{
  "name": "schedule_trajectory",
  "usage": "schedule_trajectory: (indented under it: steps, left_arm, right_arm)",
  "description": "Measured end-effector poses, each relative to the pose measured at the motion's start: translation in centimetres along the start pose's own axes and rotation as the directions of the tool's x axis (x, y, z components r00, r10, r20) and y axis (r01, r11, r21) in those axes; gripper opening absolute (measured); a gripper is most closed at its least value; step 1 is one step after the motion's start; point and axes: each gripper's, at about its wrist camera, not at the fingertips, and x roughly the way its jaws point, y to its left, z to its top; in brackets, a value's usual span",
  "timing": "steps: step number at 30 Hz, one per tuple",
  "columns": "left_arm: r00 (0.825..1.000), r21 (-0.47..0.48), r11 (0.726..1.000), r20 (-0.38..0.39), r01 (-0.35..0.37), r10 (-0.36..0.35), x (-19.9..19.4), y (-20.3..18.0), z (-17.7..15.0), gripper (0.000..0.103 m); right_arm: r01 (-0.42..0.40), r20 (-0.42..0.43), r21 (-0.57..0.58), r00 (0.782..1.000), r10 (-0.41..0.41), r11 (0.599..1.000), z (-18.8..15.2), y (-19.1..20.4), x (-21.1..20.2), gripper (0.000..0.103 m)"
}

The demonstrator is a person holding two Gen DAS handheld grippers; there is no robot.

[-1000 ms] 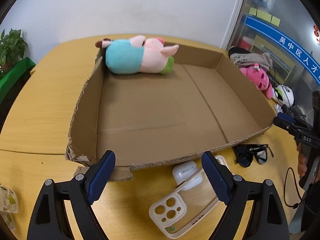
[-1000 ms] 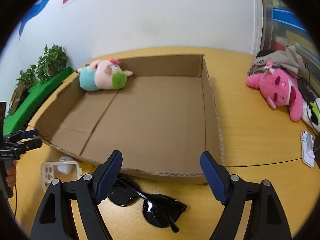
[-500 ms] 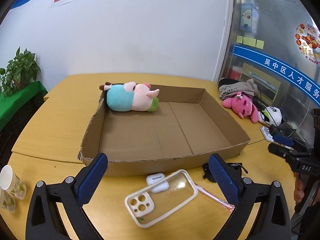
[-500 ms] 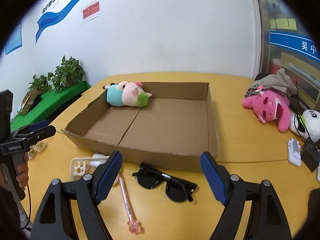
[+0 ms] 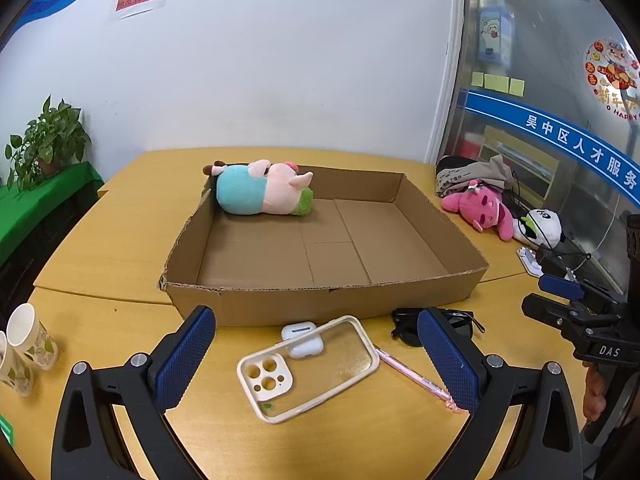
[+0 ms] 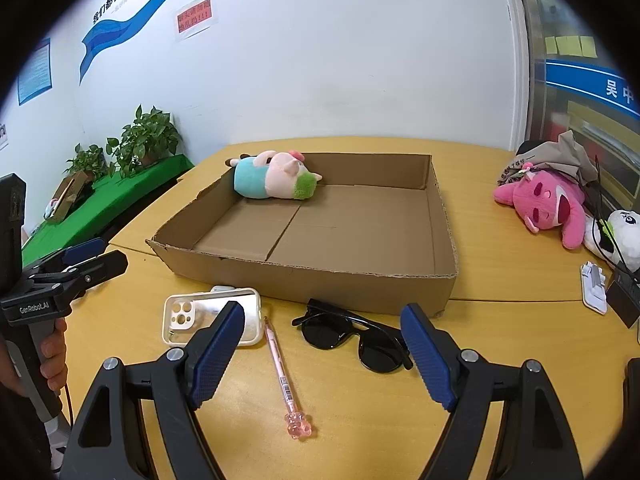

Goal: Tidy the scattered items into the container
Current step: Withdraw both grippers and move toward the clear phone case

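Note:
A shallow cardboard box (image 5: 280,304) (image 6: 360,284) lies on the wooden table, with a blue-and-pink plush pig (image 5: 262,188) (image 6: 276,176) in its far left corner. In front of it lie a clear phone case (image 5: 308,362) (image 6: 210,316), a white earbuds case (image 5: 302,338), a pink pen (image 5: 416,380) (image 6: 282,372) and black sunglasses (image 6: 356,336) (image 5: 404,320). My left gripper (image 5: 316,356) is open and empty, above the phone case. My right gripper (image 6: 322,350) is open and empty, above the pen and sunglasses.
A pink plush (image 5: 480,210) (image 6: 548,204), a panda plush (image 5: 540,228) and a grey cloth bundle (image 5: 472,174) lie to the box's right. Paper cups (image 5: 24,344) stand at the left table edge. Potted plants (image 6: 148,140) sit on a green-covered shelf.
Both grippers have pulled back and up from the box. The view now takes in the whole box and the items in front of it. Both stay open.

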Motion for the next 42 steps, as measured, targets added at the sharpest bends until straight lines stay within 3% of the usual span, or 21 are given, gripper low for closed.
schedule_trajectory:
  steps: [11,28,42]
  left_arm:
    - [0.999,0.031,0.999,-0.028,-0.023,0.024,0.6,-0.6,0.9,0.103]
    - [0.996,0.028,0.999,-0.08,-0.042,0.044,5.6,0.3,-0.3,0.103]
    - [0.978,-0.066,0.997,-0.197,0.049,-0.061,8.8,2.8,-3.0,0.103]
  right_arm:
    - [-0.042,-0.014,0.047,0.999,0.042,0.998,-0.4,-1.2,1.3,0.08]
    - [-0.05,-0.117,0.033,0.992,0.053,0.998,-1.1,-2.5,6.5,0.08]
    - [-0.021,-0.21,0.026,0.977,0.026,0.999,-2.9,-4.6,8.5,0.08]
